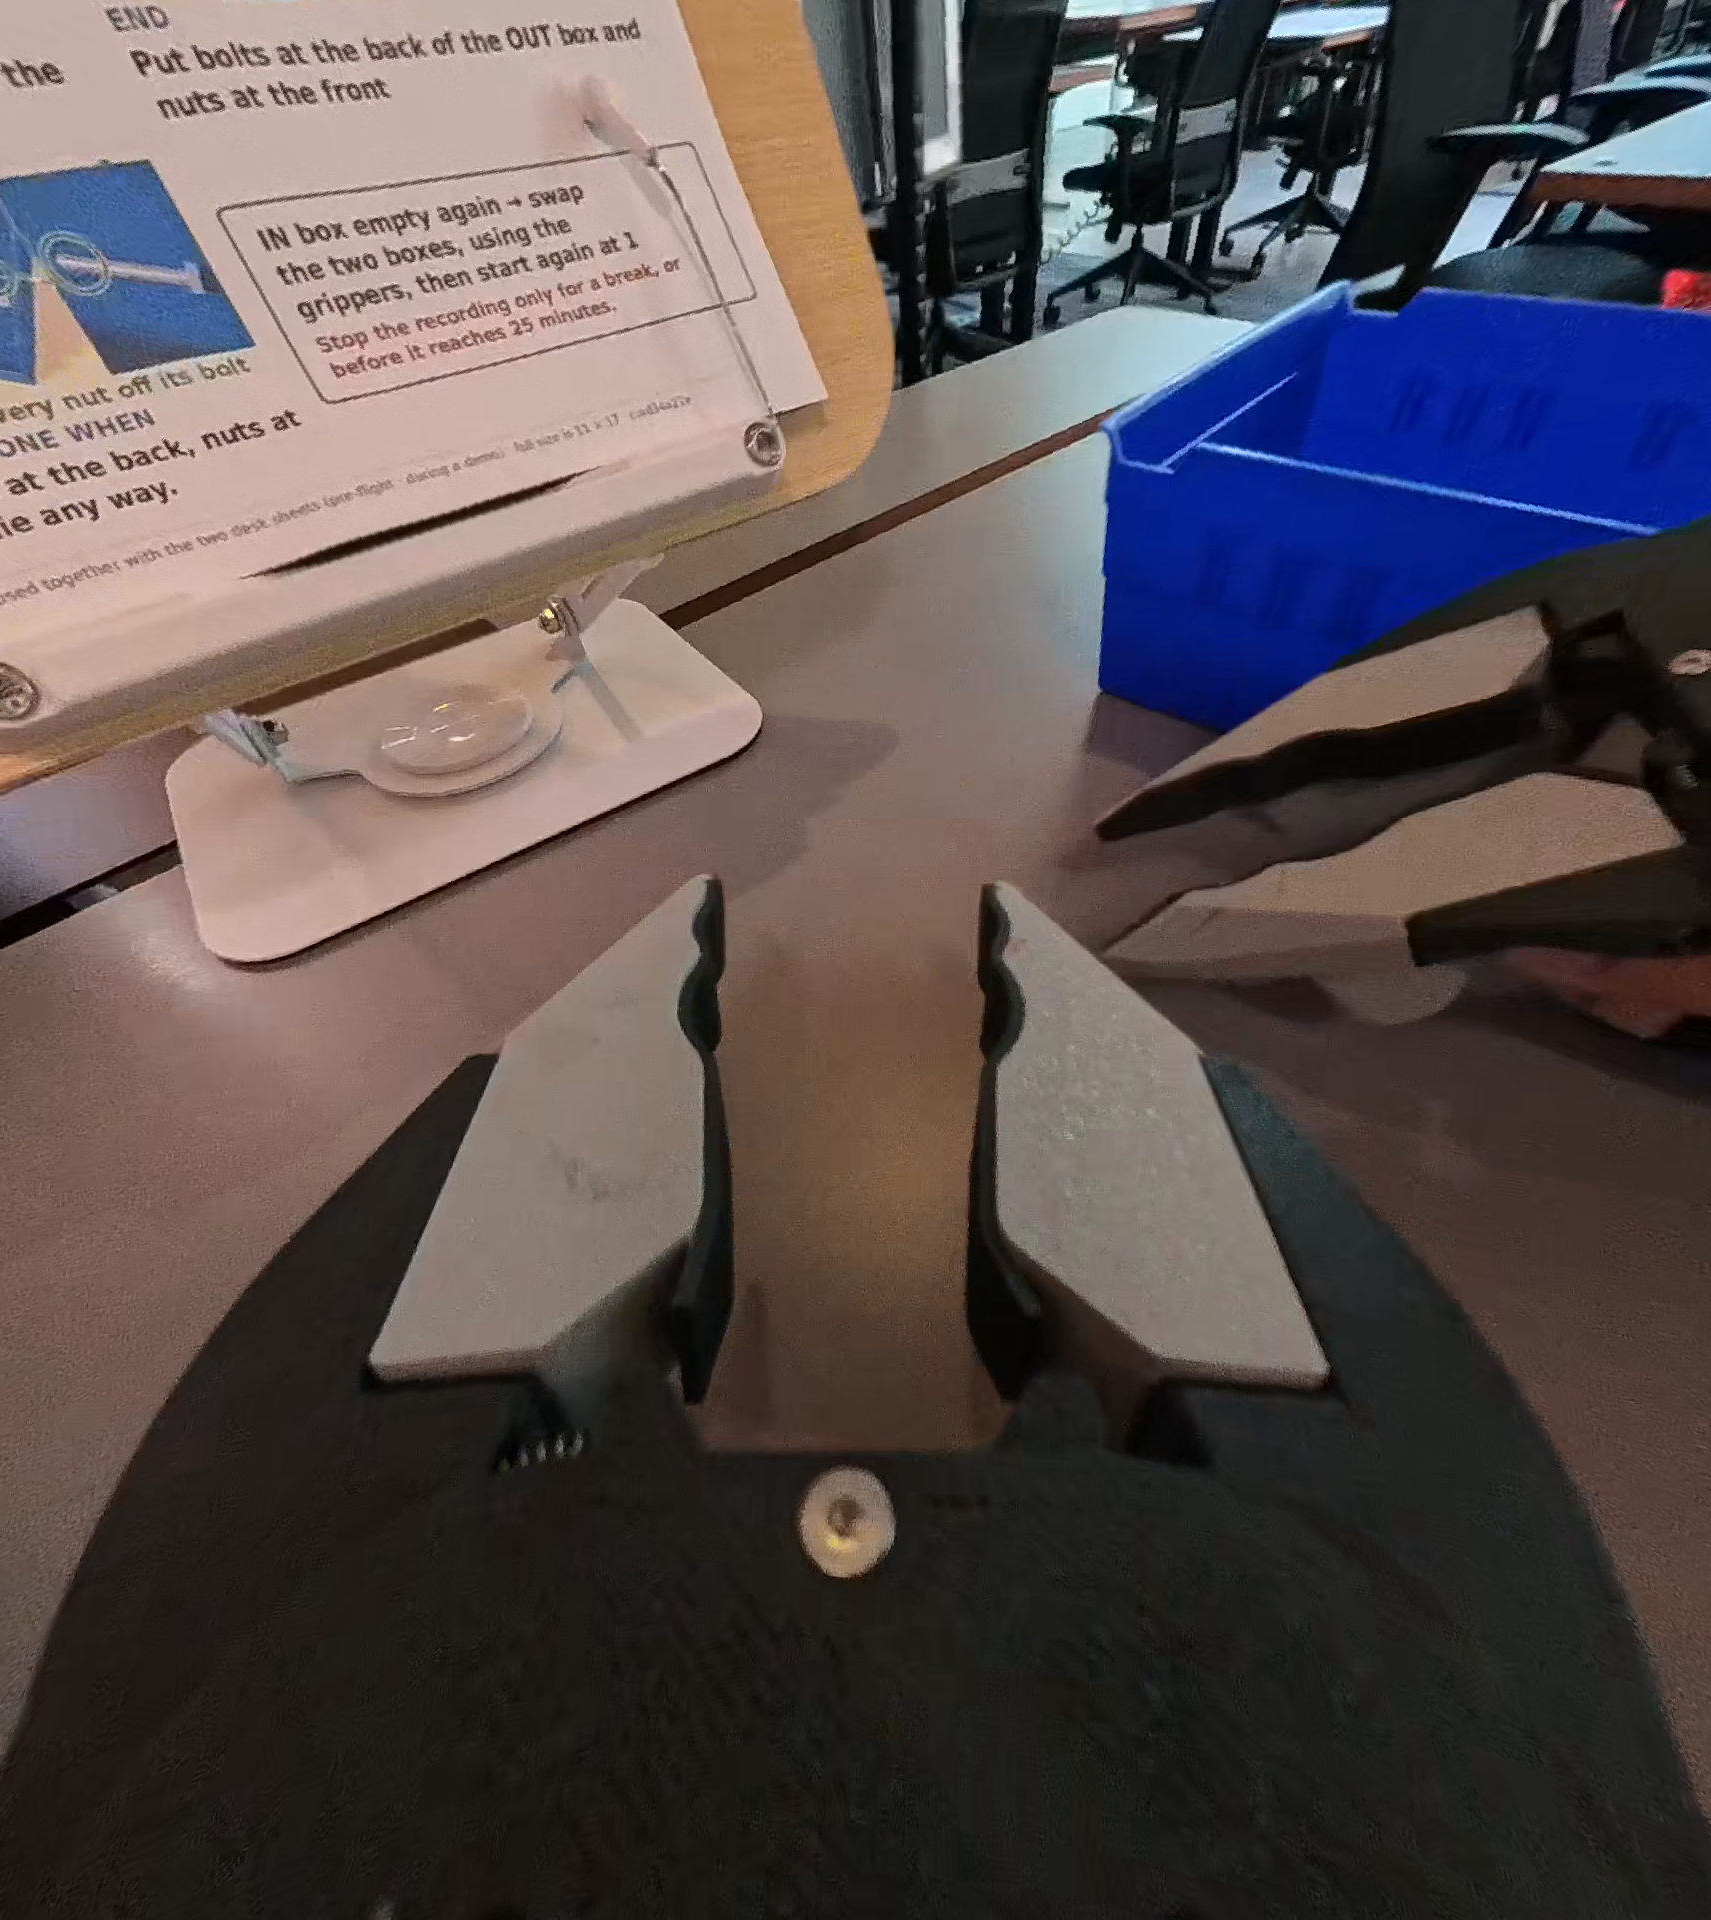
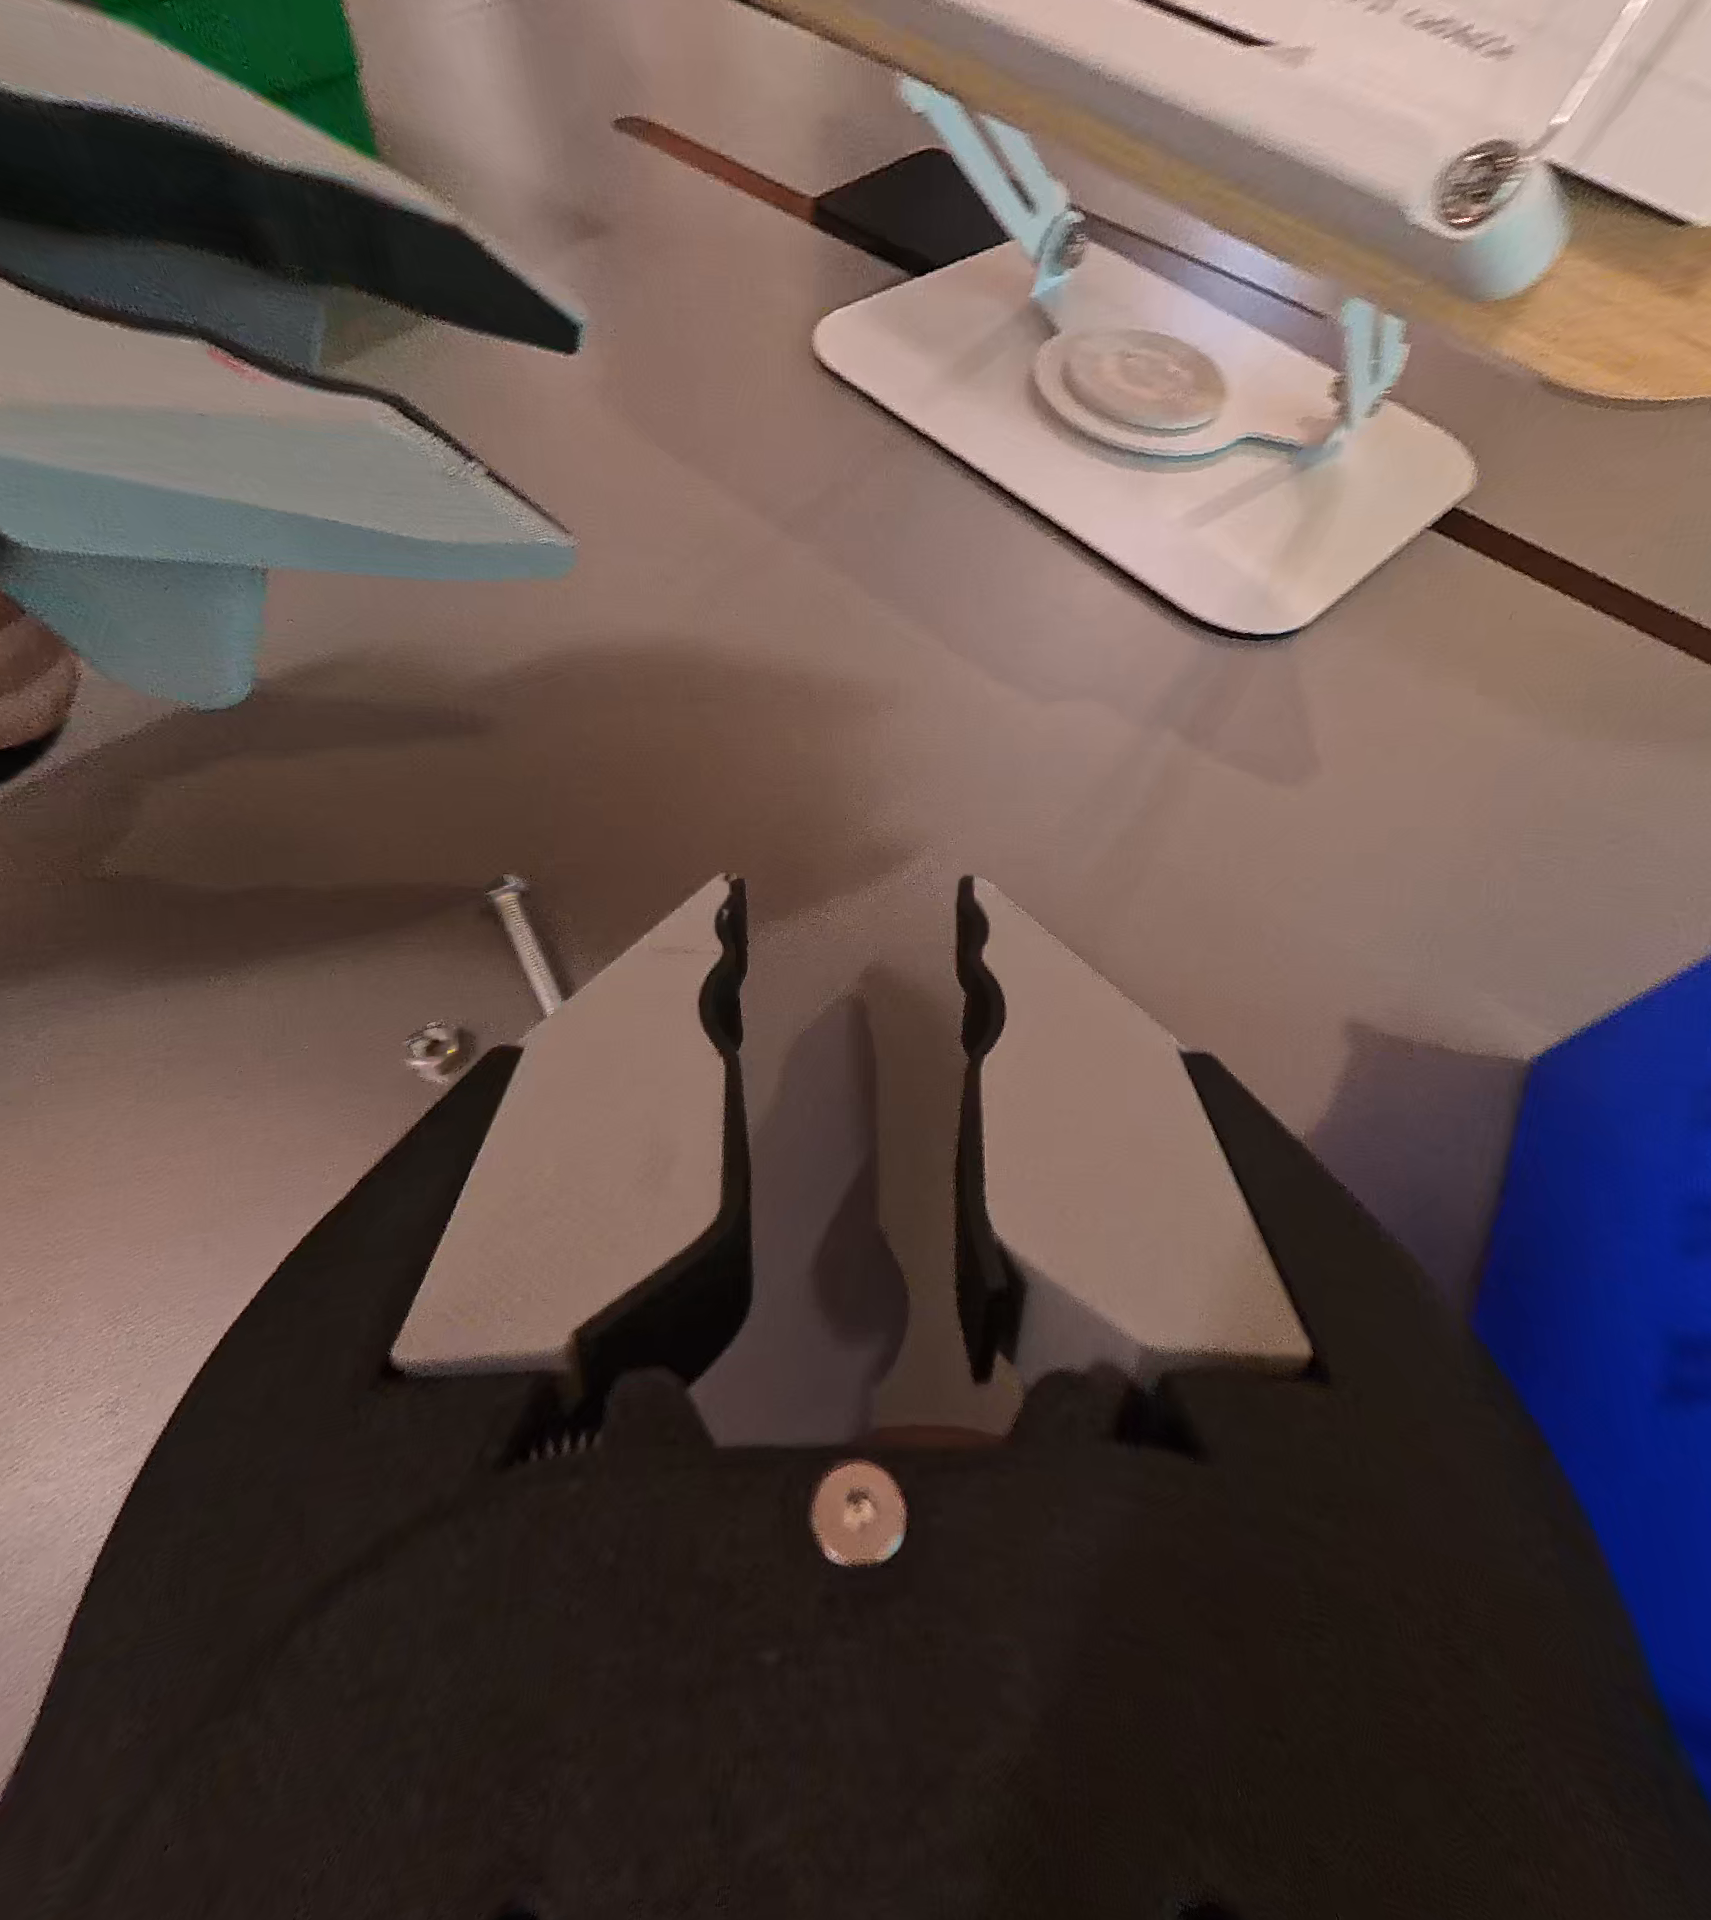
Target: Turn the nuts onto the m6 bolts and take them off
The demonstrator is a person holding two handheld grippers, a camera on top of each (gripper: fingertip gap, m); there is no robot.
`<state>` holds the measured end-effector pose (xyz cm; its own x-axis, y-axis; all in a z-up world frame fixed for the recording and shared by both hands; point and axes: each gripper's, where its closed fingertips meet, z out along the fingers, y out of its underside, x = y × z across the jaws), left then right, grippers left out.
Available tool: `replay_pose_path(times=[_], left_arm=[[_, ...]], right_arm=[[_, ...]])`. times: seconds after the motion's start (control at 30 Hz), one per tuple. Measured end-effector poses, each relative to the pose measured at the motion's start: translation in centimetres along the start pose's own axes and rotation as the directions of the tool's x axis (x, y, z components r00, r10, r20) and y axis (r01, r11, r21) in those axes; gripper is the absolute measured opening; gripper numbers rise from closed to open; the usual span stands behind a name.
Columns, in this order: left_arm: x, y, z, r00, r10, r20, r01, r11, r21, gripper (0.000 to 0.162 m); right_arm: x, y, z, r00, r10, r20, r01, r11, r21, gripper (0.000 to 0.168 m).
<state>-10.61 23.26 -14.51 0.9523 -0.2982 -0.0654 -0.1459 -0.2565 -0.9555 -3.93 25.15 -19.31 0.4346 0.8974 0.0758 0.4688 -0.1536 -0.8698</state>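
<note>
A silver bolt [image 2: 525,943] lies on the grey table just left of my right gripper's left finger, partly hidden under it. A small silver nut [image 2: 431,1049] lies beside the bolt, apart from it. My right gripper [image 2: 843,894] is open and empty, low over the table. It also shows in the left wrist view [image 1: 1105,883], reaching in from the right. My left gripper [image 1: 849,894] is open and empty above bare table. It also shows in the right wrist view [image 2: 570,436] at upper left. No bolt or nut shows in the left wrist view.
A blue plastic bin [image 1: 1453,520] stands at the right on the table; it also shows in the right wrist view [image 2: 1682,1351]. A white stand [image 1: 456,790] holding an instruction sheet sits at the back; it also shows in the right wrist view [image 2: 1142,457]. Office chairs stand beyond the table. About 8 centimeters separates my right fingertips from the small silver nut [image 2: 431,1049].
</note>
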Motion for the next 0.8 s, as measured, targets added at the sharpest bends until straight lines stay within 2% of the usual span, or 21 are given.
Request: replay_pose_path(times=[0.1, 0.27, 0.4, 0.47, 0.57, 0.67, 0.8], left_arm=[[-1.7, 1.2, -0.5, 0.991, 0.088, 0.096, -0.086, 0.996, -0.026, 0.055], [-3.3, 1.3, -1.1, 0.987, 0.031, 0.16, -0.031, 1.0, -0.005, 0.08], [-4.2, 2.5, -0.5, 0.973, 0.058, 0.224, -0.052, 0.998, -0.032, 0.088], [-5.0, 2.5, -0.6, 0.961, 0.074, 0.268, -0.07, 0.997, -0.026, 0.088], [-5.5, 2.2, -1.0, 0.956, 0.041, 0.292, -0.043, 0.999, 0.002, 0.087], [-6.1, 2.4, -1.1, 0.95, 0.019, 0.311, -0.022, 1.0, 0.005, 0.086], [-6.8, 2.5, -1.3, 0.946, 0.006, 0.324, -0.009, 1.0, 0.008, 0.082]], right_arm=[[1.3, -0.2, 0.0, 0.998, 0.017, -0.065, -0.017, 1.0, 0.004, 0.043], [3.5, -0.9, -0.7, 0.982, 0.034, -0.186, -0.026, 0.999, 0.046, 0.051], [4.8, -1.6, -1.6, 0.959, 0.028, -0.282, -0.001, 0.996, 0.094, 0.053], [5.2, -1.6, -1.7, 0.949, 0.029, -0.314, 0.002, 0.995, 0.098, 0.064], [5.0, -1.4, -1.5, 0.952, 0.046, -0.301, -0.016, 0.995, 0.101, 0.079], [4.4, -1.2, -1.1, 0.963, 0.047, -0.264, -0.024, 0.996, 0.091, 0.081], [2.8, -1.5, -1.0, 0.984, -0.002, -0.176, 0.019, 0.995, 0.098, 0.062]])
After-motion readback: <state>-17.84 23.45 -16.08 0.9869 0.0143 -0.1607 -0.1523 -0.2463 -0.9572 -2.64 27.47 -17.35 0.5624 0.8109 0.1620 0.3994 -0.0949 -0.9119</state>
